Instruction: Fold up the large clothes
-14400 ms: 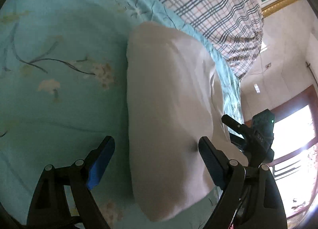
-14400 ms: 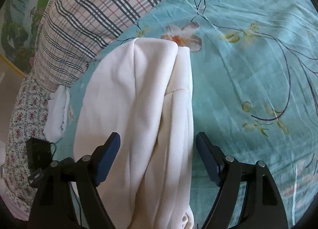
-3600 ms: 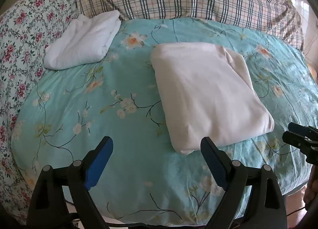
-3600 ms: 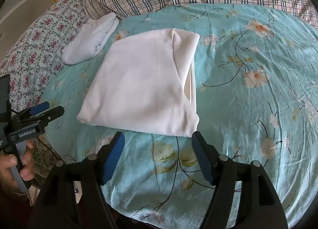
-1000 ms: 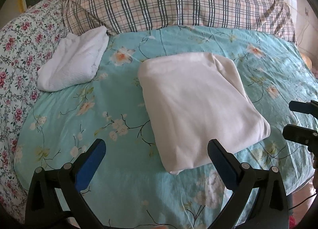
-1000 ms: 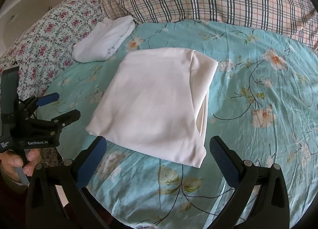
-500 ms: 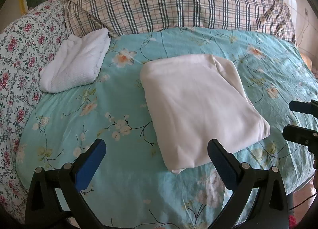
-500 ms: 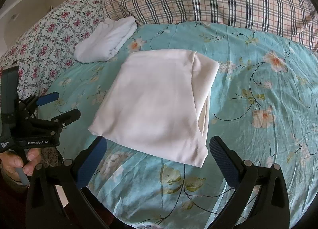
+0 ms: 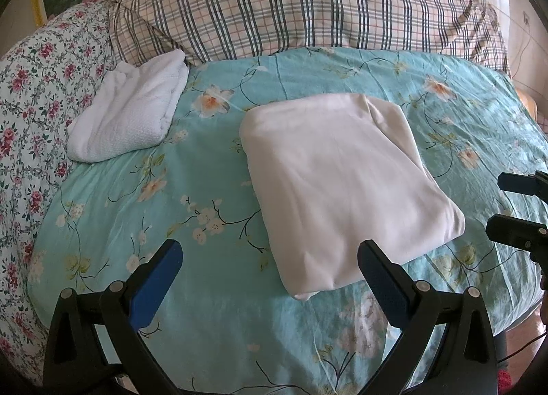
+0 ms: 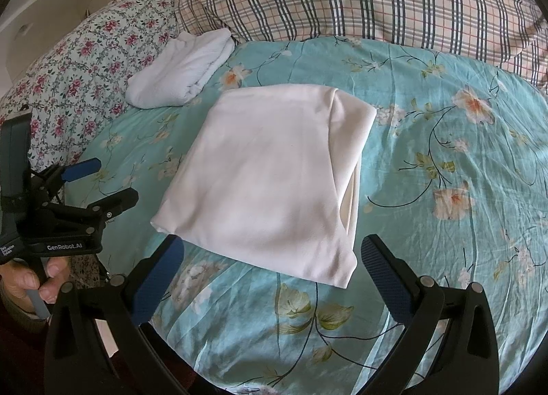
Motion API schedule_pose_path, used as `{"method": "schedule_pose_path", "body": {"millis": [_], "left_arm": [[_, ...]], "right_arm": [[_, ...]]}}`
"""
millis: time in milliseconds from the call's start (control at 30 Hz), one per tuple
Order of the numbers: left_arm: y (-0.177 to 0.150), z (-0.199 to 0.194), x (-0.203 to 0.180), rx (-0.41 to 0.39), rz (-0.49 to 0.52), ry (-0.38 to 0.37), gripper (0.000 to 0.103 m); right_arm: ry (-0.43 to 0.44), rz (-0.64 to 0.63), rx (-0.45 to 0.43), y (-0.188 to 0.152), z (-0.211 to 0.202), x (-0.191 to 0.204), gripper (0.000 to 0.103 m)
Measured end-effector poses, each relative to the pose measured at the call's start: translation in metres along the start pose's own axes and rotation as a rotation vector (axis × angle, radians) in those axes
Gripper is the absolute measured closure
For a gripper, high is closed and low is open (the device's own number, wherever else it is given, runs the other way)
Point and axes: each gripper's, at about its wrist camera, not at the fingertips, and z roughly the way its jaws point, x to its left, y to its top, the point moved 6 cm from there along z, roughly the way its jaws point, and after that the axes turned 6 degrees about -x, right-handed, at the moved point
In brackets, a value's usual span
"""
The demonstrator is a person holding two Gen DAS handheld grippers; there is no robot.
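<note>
A cream-white garment (image 9: 342, 182) lies folded into a flat rectangle on the teal floral bedsheet (image 9: 205, 189); it also shows in the right wrist view (image 10: 274, 175). My left gripper (image 9: 270, 271) is open and empty, held back above the bed's near edge, short of the garment's near corner. My right gripper (image 10: 272, 271) is open and empty, also held back just short of the garment's near edge. The left gripper (image 10: 99, 179) shows at the left of the right wrist view, and the right gripper (image 9: 507, 203) at the right edge of the left wrist view.
A folded white towel (image 9: 130, 117) lies at the back left of the bed, also in the right wrist view (image 10: 181, 73). A plaid pillow (image 9: 308, 4) spans the head of the bed. A flowered quilt (image 9: 30, 103) lies along the left side.
Both grippers have drawn back and risen from the garment since the early frames, and their jaws opened wider. In the last half second almost nothing has moved.
</note>
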Motion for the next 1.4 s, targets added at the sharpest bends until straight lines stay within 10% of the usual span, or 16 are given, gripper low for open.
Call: {"method": "schedule_pose_path", "body": {"millis": [1400], "left_arm": [[0.0031, 0.0033, -0.0001, -0.001, 0.000, -0.009, 0.001]], "right_arm": [[0.011, -0.013, -0.003, 0.0051, 0.0014, 0.0035, 0.000]]}}
